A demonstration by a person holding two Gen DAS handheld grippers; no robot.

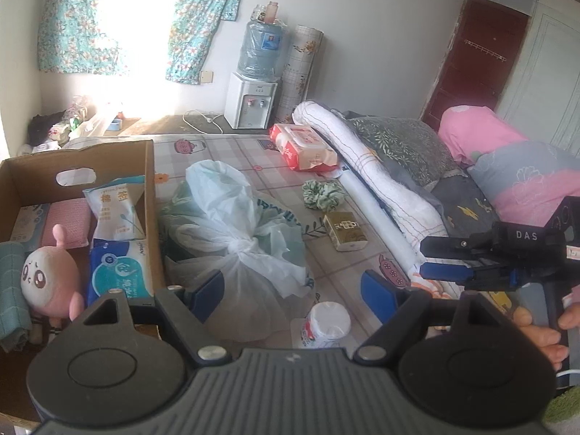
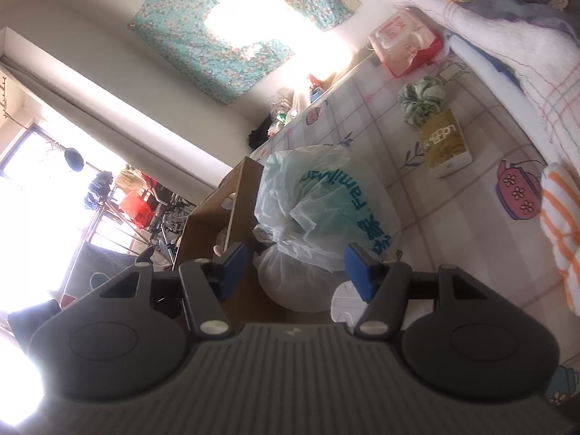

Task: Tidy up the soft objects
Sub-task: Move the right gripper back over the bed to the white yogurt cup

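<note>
A cardboard box (image 1: 150, 181) at the left holds a pink plush toy (image 1: 47, 279), wipe packs (image 1: 119, 275), a pink cloth and a teal cloth. A knotted translucent plastic bag (image 1: 235, 239) lies on the bed beside the box; it also shows in the right wrist view (image 2: 326, 210). My left gripper (image 1: 293, 290) is open and empty, just before the bag. My right gripper (image 2: 295, 268) is open and empty, tilted sideways near the bag; it shows in the left wrist view (image 1: 424, 257) at the right. A green scrunchie (image 1: 322, 194), a gold tissue pack (image 1: 344, 232) and a red wipe pack (image 1: 304, 145) lie farther back.
A white bottle (image 1: 326, 322) lies close under my left gripper. A rolled white quilt (image 1: 366, 170), pillows and a pink blanket (image 1: 507, 166) line the bed's right side. A water dispenser (image 1: 250, 101) stands by the far wall. An orange-striped towel (image 2: 558, 232) lies at right.
</note>
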